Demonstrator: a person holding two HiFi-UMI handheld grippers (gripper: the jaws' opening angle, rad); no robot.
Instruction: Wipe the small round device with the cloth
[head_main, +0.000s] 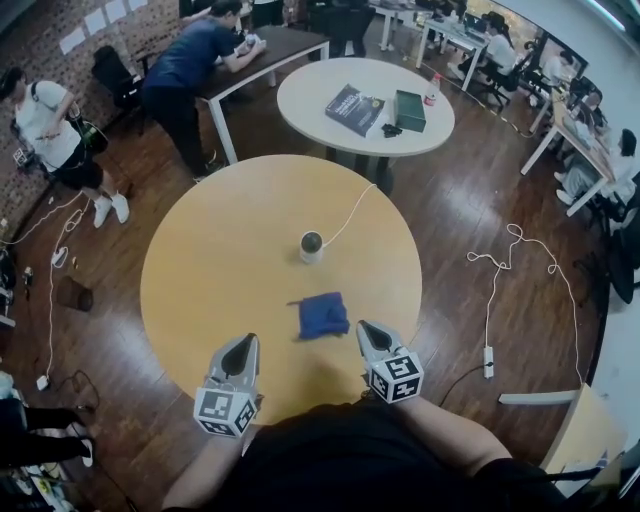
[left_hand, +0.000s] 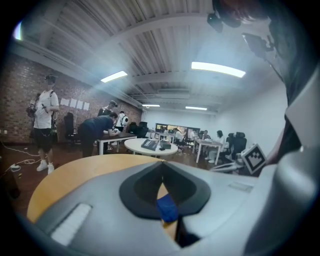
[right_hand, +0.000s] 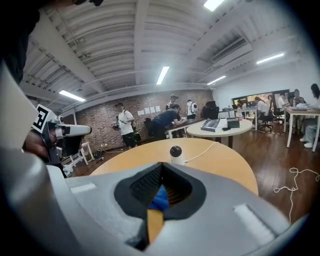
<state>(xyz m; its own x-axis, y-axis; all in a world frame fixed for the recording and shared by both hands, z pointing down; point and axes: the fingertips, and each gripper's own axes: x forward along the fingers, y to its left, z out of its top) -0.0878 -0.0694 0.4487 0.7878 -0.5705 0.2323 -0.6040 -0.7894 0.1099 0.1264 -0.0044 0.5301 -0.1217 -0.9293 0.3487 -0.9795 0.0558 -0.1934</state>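
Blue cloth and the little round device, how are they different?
The cloth is blue and crumpled, lying low; the device is white with a dark round top, standing upright. The device has a white cable; the cloth has none. Both sit on the yellow round table.

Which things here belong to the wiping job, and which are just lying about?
Job:
small round device, standing on the wooden table
blue cloth, lying on the same table, nearer the person

Lying about:
book, green box and bottle on the white table
power strip on the floor
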